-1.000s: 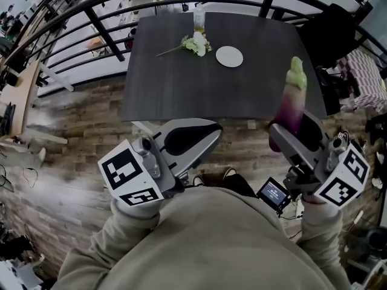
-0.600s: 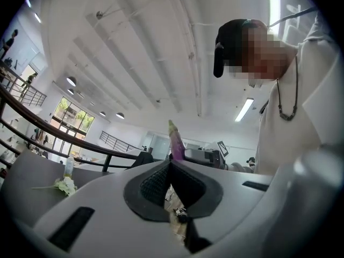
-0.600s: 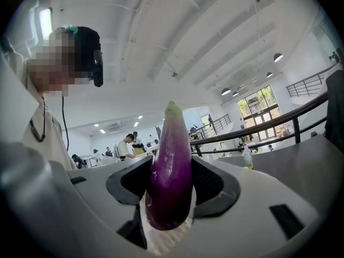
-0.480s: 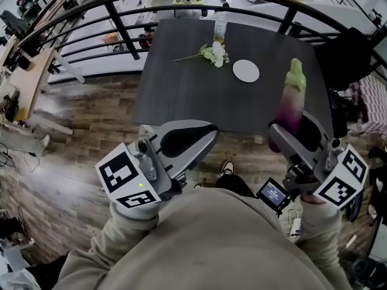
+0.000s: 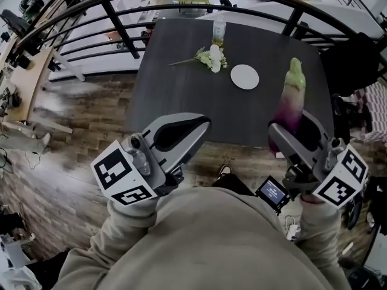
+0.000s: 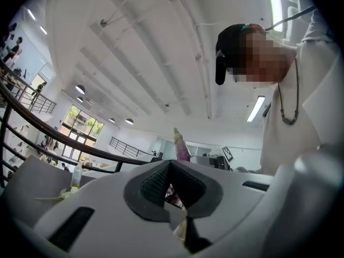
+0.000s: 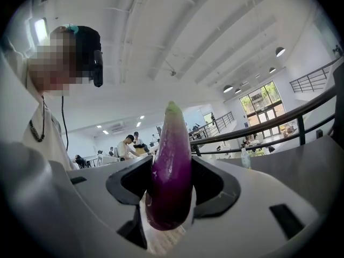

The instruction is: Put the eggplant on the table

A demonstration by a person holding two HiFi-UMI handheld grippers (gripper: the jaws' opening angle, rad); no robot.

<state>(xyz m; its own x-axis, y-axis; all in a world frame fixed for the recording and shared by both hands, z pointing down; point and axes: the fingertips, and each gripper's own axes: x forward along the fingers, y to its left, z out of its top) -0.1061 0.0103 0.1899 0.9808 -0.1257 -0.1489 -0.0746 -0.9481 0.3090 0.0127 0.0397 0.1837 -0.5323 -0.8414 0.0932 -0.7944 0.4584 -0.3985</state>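
Eggplant: glossy purple eggplant with green cap (image 5: pixel 291 98), upright, seen against dark square table (image 5: pixel 181 95);
Right gripper (image 5: pixel 285 130): clamped on its lower end;
Left gripper (image 5: pixel 202 124): jaws together, empty

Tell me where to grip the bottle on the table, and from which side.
Probably the bottle mid-body, jaws level, coming from the plate's side: it stands upright at the table's far edge, with the railing behind it and flowers lying at its near side.

Left gripper (image 5: pixel 201 124) closed, right gripper (image 5: pixel 291 129) clamped.
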